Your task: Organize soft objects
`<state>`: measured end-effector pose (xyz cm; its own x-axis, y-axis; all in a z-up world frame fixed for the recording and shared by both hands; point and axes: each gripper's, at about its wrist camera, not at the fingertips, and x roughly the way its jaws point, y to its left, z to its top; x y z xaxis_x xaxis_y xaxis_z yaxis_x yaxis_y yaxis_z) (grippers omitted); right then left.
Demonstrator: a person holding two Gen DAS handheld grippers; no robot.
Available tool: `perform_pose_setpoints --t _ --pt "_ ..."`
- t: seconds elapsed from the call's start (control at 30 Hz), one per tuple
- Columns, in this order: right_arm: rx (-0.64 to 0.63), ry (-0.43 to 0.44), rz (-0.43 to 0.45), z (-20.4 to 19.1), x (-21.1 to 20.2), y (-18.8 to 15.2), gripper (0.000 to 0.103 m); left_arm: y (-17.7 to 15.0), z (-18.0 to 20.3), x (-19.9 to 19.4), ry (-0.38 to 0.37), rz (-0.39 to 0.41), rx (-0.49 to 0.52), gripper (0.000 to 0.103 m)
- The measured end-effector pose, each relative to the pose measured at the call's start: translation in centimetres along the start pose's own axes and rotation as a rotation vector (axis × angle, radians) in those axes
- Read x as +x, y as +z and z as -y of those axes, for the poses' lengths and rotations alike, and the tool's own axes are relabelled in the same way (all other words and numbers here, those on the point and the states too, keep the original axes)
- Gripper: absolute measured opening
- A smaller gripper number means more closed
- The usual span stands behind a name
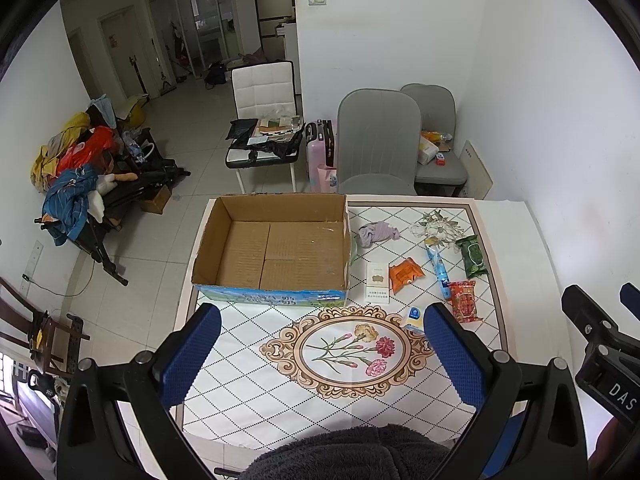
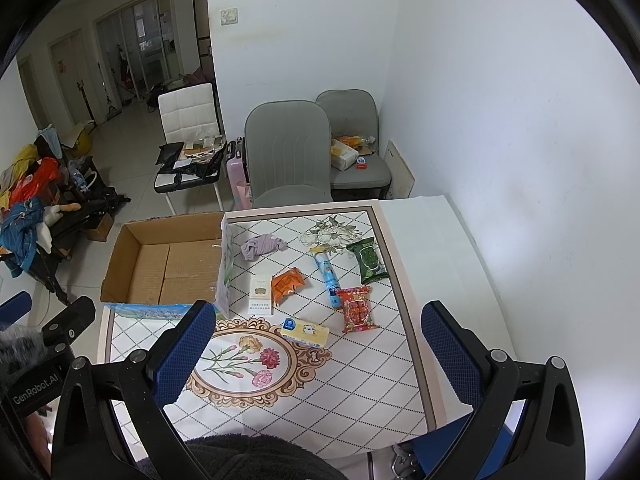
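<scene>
An open, empty cardboard box stands at the table's far left. To its right lie a crumpled lilac cloth, an orange packet, a green wipes pack, a red snack pack, a blue tube, a white carton and a yellow tissue pack. My left gripper and right gripper are open and empty, held above the near table.
The table has a patterned cloth and abuts the white wall on the right. Two grey chairs stand behind it, a white chair and a pink suitcase beyond. Clothes pile on the left floor.
</scene>
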<state>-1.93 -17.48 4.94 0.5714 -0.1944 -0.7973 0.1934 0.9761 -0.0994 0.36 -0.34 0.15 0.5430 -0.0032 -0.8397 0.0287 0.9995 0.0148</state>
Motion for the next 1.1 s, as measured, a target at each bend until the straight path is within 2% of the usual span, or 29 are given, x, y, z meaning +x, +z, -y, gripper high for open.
perform_pose_setpoints --t 1.1 --pt "0.004 -0.017 0.007 0.11 -0.62 1.04 0.103 0.33 0.02 0.19 -0.016 0.000 0.002 0.103"
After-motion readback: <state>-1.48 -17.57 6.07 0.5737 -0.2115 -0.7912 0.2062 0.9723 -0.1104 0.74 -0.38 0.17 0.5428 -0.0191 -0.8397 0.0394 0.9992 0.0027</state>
